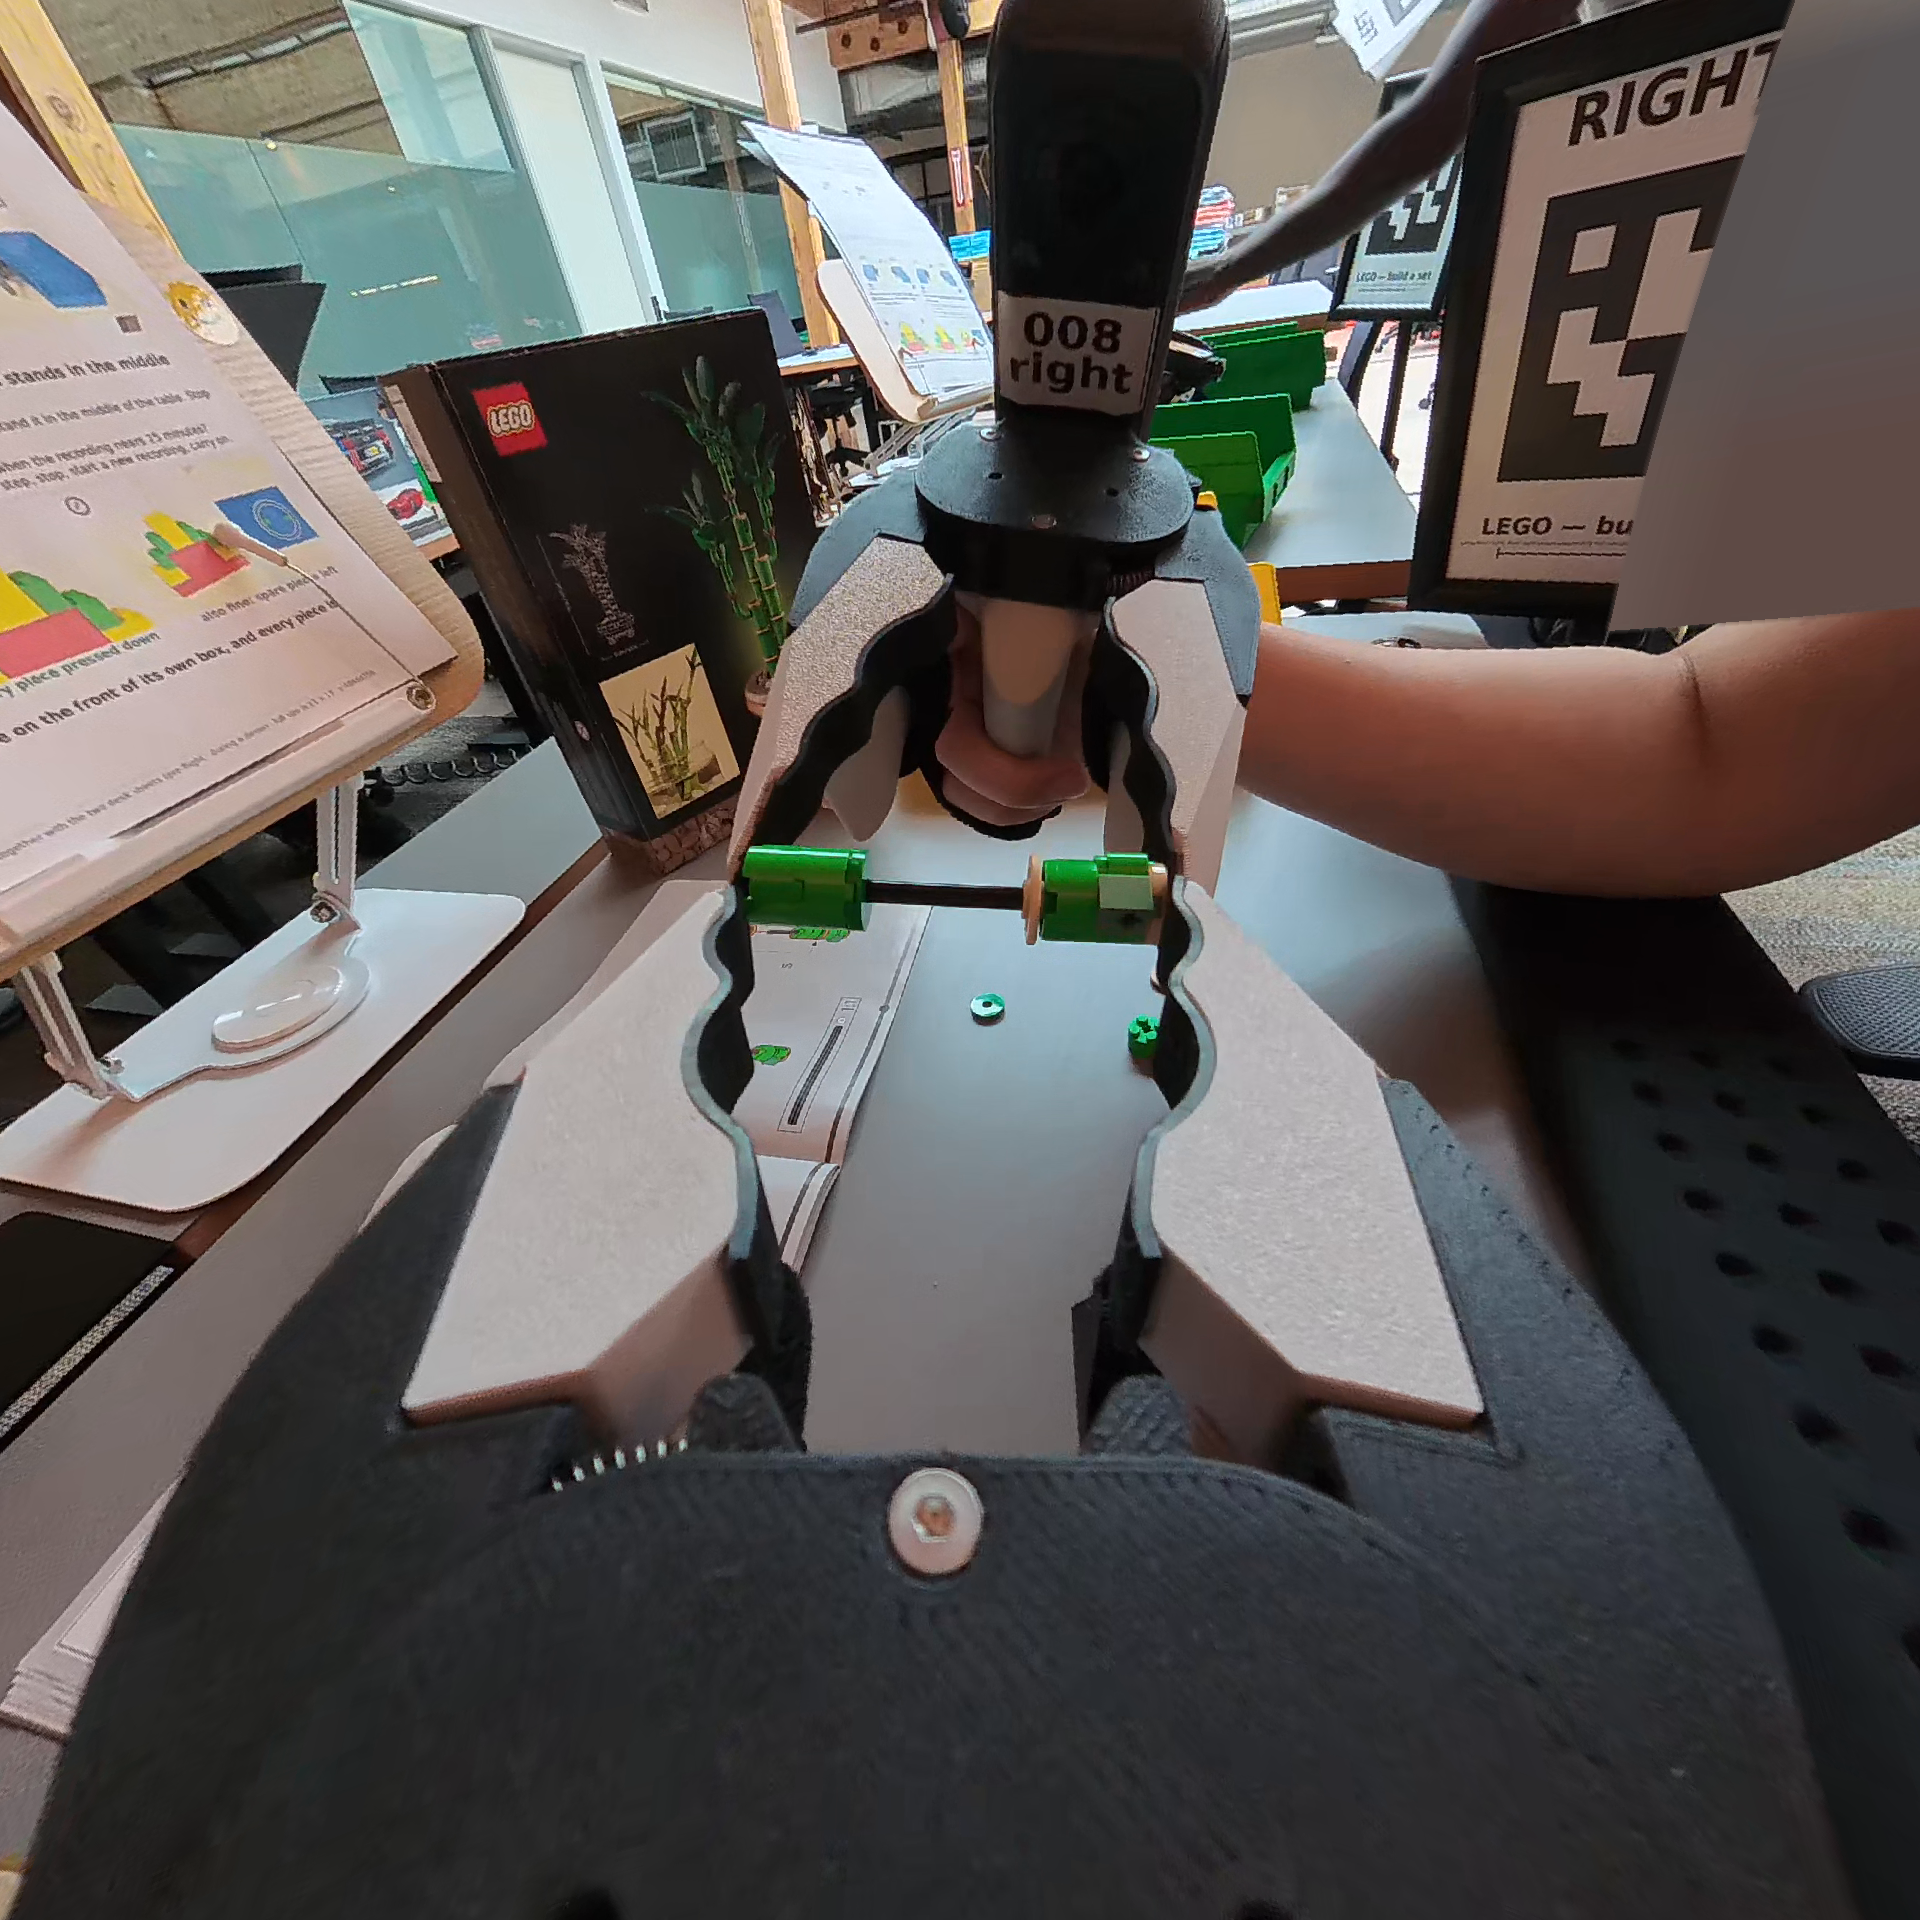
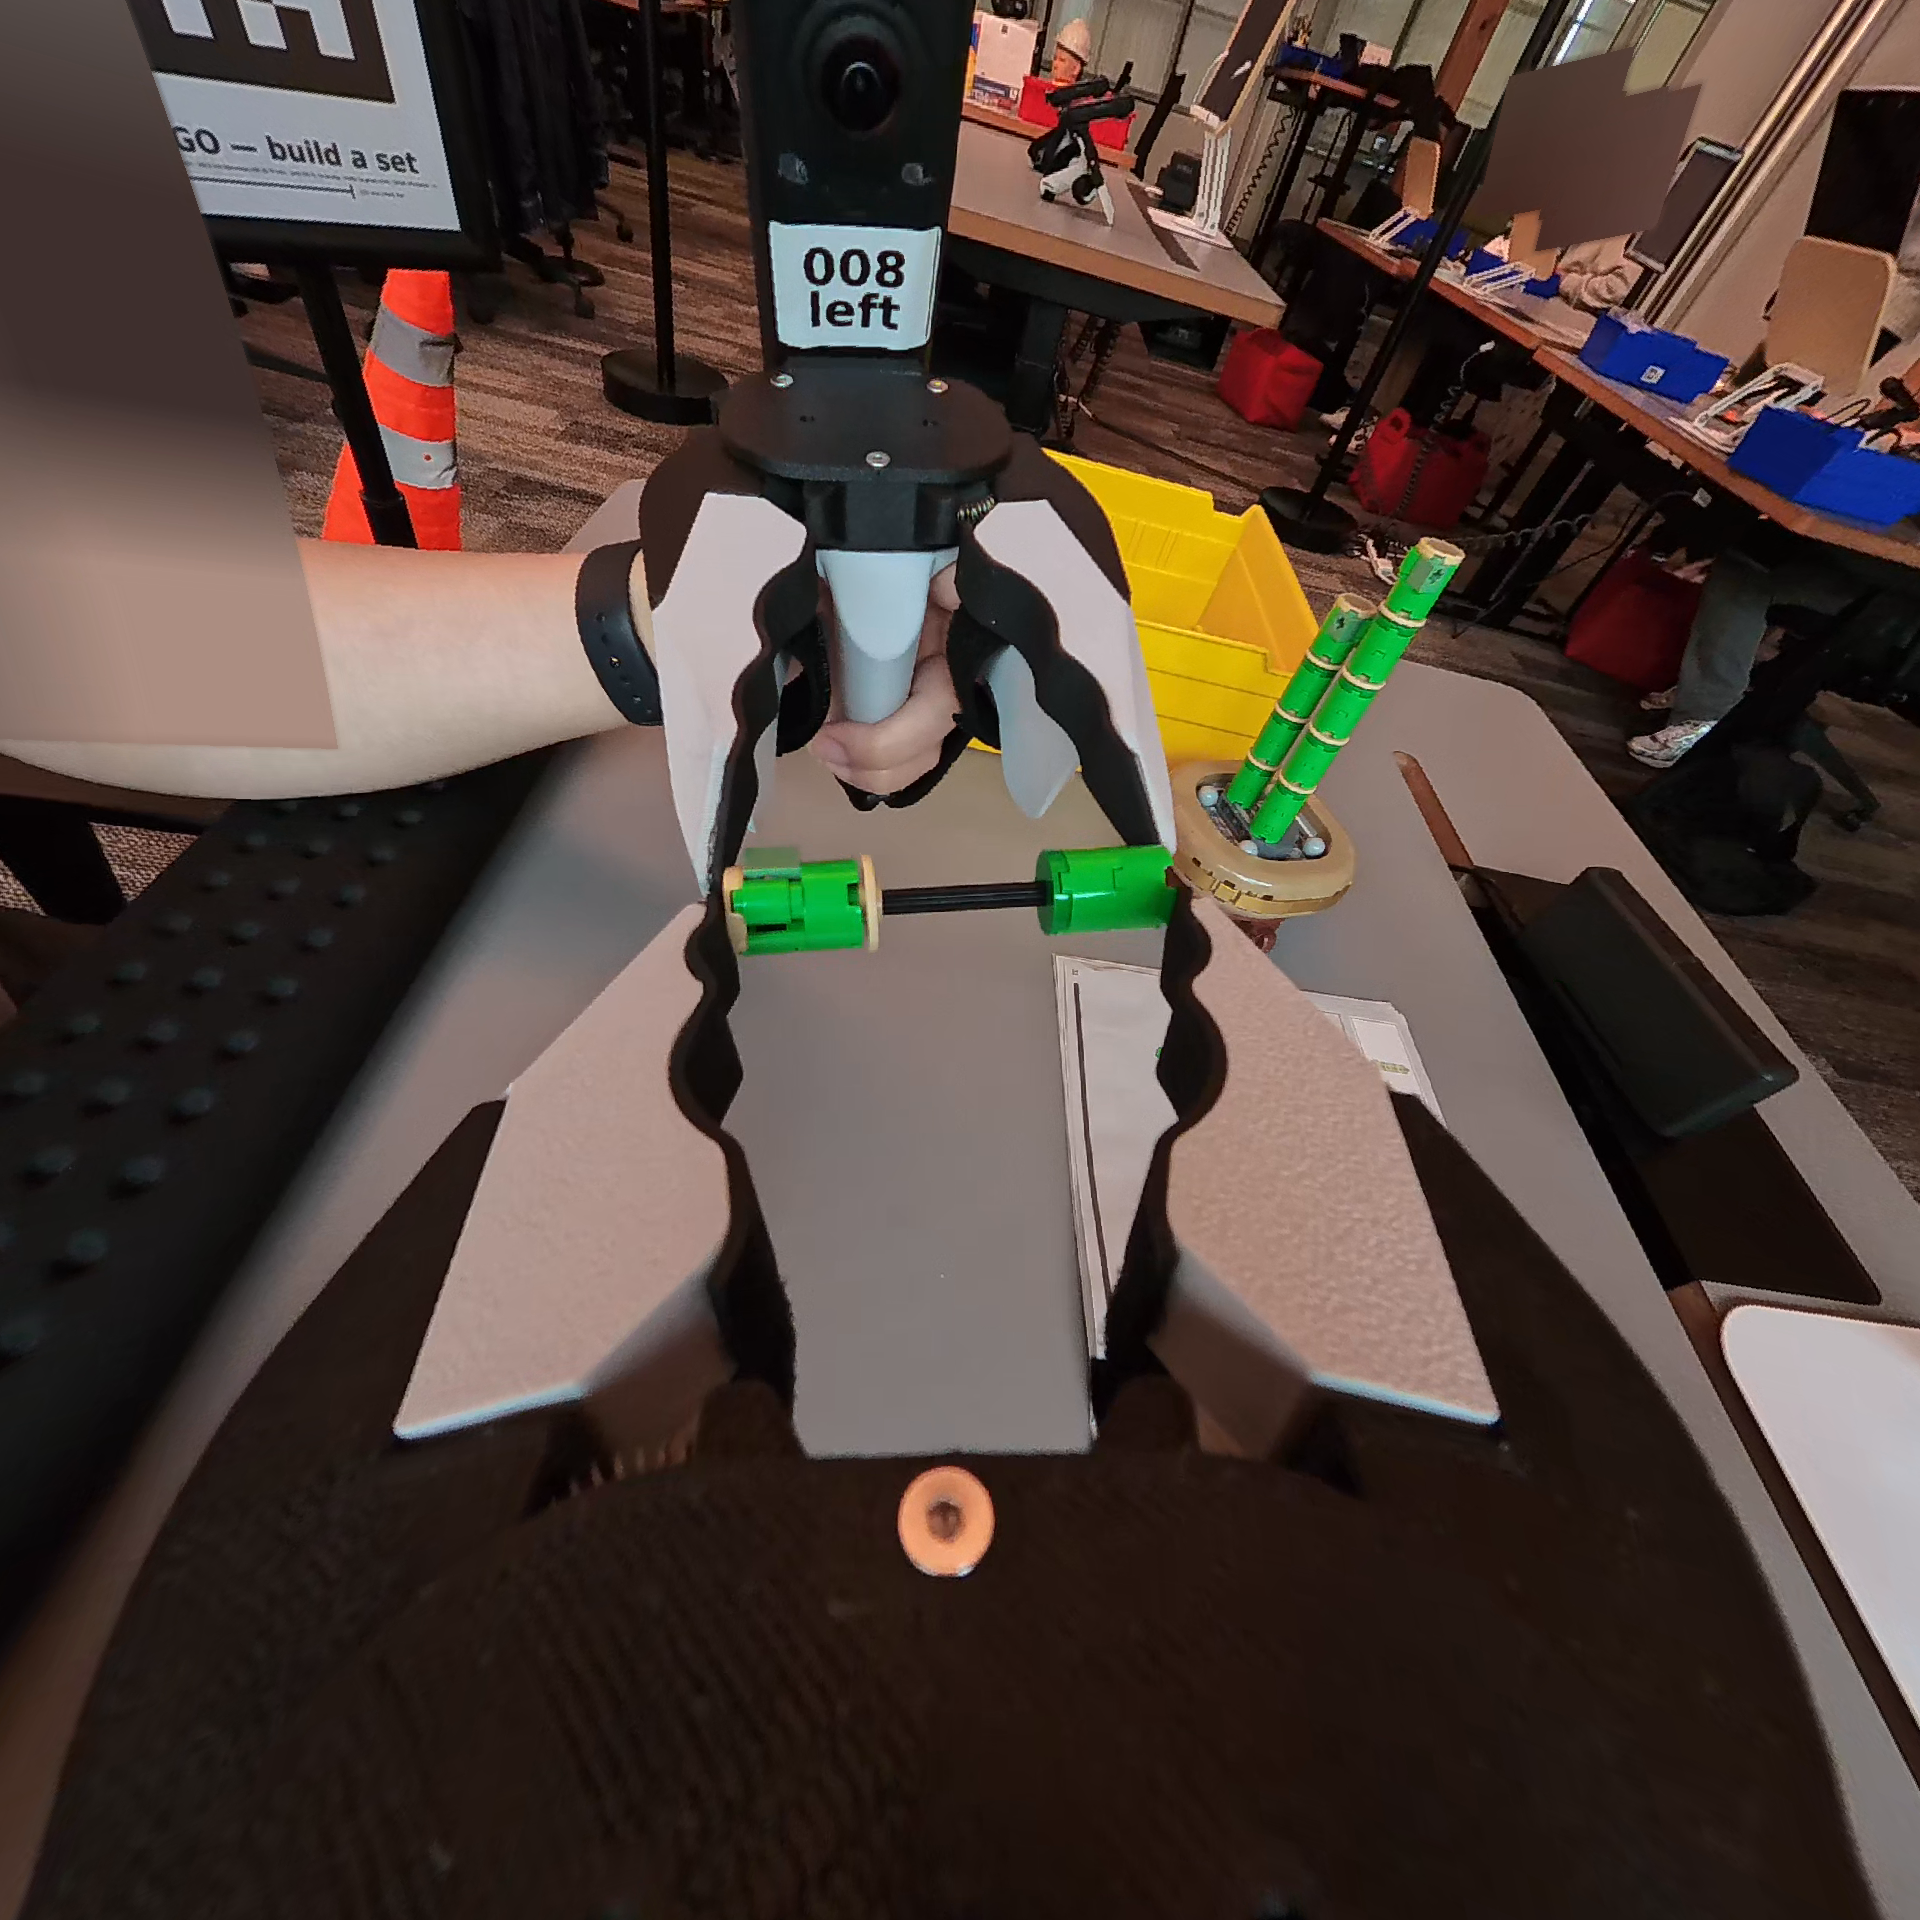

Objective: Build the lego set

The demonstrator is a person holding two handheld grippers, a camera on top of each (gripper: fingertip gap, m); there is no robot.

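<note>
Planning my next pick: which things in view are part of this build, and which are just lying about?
Belongs to the job:
green stalk section on its black axle
loose green ring
loose green piece
instruction booklet
built bamboo stalks in their base

Just lying about:
set box
yellow bin
traffic cone
sheet on a stand

Handle sticker [image 1: 1073, 353], sign [image 1: 1590, 343], box [image 1: 623, 582] (all printed)

Stalk piece [image 1: 951, 896] hangs above the worktop [image 1: 966, 1247], booklet [image 1: 831, 1039] left, set box [image 1: 623, 582] behind, potted stalks [image 2: 1320, 717] beyond.
</note>
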